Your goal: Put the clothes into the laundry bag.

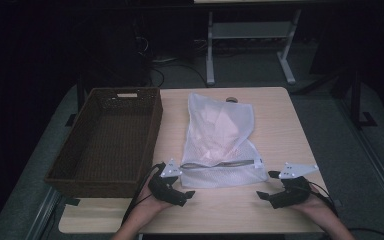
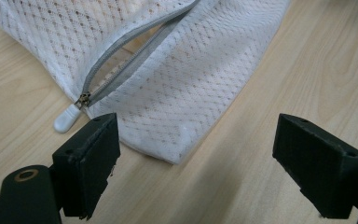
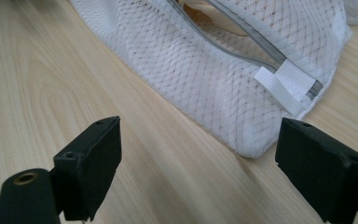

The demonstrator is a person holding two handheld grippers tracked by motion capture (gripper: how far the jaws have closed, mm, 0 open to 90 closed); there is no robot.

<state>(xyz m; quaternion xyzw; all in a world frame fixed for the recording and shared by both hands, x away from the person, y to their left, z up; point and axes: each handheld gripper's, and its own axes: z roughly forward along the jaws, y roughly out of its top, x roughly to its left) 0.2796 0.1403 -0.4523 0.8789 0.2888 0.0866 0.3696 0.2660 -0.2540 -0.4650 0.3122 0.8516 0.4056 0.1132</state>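
Note:
A white mesh laundry bag (image 1: 220,130) lies flat on the wooden table (image 1: 280,125), with pale beige cloth showing inside. Its grey zipper (image 1: 220,164) runs across the near end and gapes partly open. My left gripper (image 1: 176,181) is open at the bag's near left corner. In the left gripper view that corner of the bag (image 2: 177,70) lies between the jaws, with the white zipper pull (image 2: 66,120) beside the left one. My right gripper (image 1: 268,184) is open just off the near right corner. In the right gripper view the bag (image 3: 205,70) and its white end tab (image 3: 284,86) lie ahead.
A dark brown wicker basket (image 1: 152,130), long and with nothing in it, stands along the table's left side and overhangs the left edge. Bare tabletop lies right of the bag and along the front edge. A table frame (image 1: 250,35) stands on the floor beyond.

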